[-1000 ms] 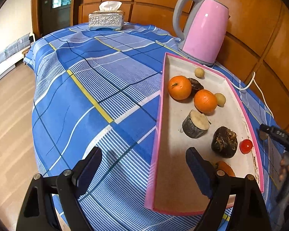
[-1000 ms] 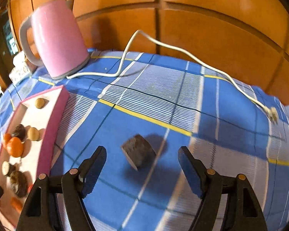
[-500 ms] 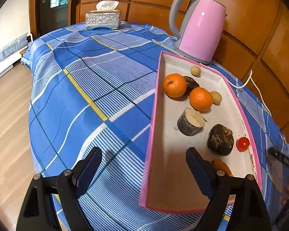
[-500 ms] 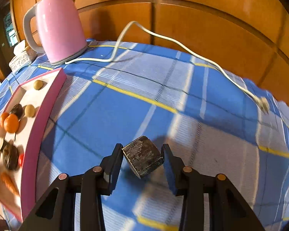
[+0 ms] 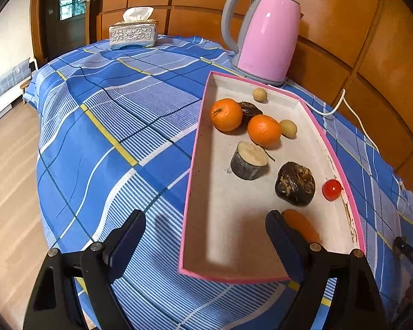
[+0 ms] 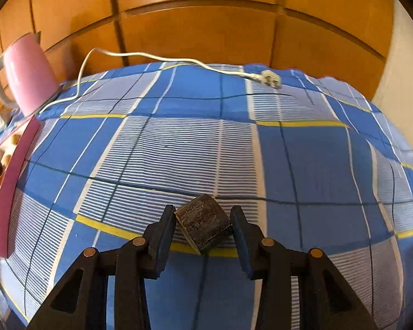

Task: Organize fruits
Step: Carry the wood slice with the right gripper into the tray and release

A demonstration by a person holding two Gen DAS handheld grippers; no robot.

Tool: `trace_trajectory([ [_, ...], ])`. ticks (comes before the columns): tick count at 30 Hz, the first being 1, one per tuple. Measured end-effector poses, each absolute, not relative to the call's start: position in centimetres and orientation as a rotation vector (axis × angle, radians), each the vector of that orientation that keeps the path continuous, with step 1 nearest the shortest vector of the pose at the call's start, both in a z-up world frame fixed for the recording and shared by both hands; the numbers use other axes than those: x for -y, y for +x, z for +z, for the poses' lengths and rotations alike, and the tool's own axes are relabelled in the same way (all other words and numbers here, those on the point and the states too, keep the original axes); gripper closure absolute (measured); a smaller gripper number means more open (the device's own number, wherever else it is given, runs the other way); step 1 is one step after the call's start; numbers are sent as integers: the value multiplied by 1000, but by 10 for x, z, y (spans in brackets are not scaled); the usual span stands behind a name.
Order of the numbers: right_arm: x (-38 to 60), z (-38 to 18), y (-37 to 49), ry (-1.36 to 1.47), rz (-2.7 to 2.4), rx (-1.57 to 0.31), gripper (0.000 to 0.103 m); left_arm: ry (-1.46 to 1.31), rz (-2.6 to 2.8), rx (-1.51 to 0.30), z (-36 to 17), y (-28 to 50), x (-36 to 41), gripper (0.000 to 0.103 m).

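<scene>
1. The right tongs (image 6: 203,228) are clenched on a dark stubby chunk (image 6: 203,227); both pads press its sides; the chunk sits tilted, 1 corner pointing down toward the counter (image 6: 179,148), its rough dark face toward the camera; its long axis cannot be told, since it looks about as wide as tall.
2. The chunk is held above the blue plaid cloth, well right of the pink tray (image 6: 12,176); whether it touches the cloth cannot be told.
3. The left tongs (image 5: 205,236) are released, jaws wide apart, with nothing between them; they hang over the near left edge of the pink tray (image 5: 191,192), 1 finger over the cloth and 1 over the tray floor.
4. In the tray: 2 oranges (image 5: 225,114) close together with a dark fruit (image 5: 250,110) between them; 2 small tan balls (image 5: 259,94); a cut stump piece (image 5: 249,161) standing upright, pale cut face up; a dark lumpy fruit (image 5: 295,183); a red cherry tomato (image 5: 331,189) beside the right wall; an orange carrot-like piece (image 5: 303,227), long axis running from the tray's middle toward its near right corner, partly hidden by a finger.
5. A pink kettle (image 5: 264,38) stands just behind the tray; its white cord (image 6: 165,62) trails across the cloth; a tissue box (image 5: 132,34) sits at the far edge.
</scene>
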State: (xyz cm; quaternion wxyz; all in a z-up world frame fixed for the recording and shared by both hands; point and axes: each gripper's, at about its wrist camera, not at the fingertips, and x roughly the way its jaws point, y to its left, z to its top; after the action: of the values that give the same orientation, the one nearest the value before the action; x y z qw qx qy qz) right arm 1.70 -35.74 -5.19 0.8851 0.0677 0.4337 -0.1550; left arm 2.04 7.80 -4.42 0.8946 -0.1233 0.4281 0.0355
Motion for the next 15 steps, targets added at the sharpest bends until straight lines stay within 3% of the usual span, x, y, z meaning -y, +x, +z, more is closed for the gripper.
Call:
trace_trajectory([
  [15, 356, -61, 14, 147, -337, -852, 62, -256, 87, -896, -49, 17, -79, 14],
])
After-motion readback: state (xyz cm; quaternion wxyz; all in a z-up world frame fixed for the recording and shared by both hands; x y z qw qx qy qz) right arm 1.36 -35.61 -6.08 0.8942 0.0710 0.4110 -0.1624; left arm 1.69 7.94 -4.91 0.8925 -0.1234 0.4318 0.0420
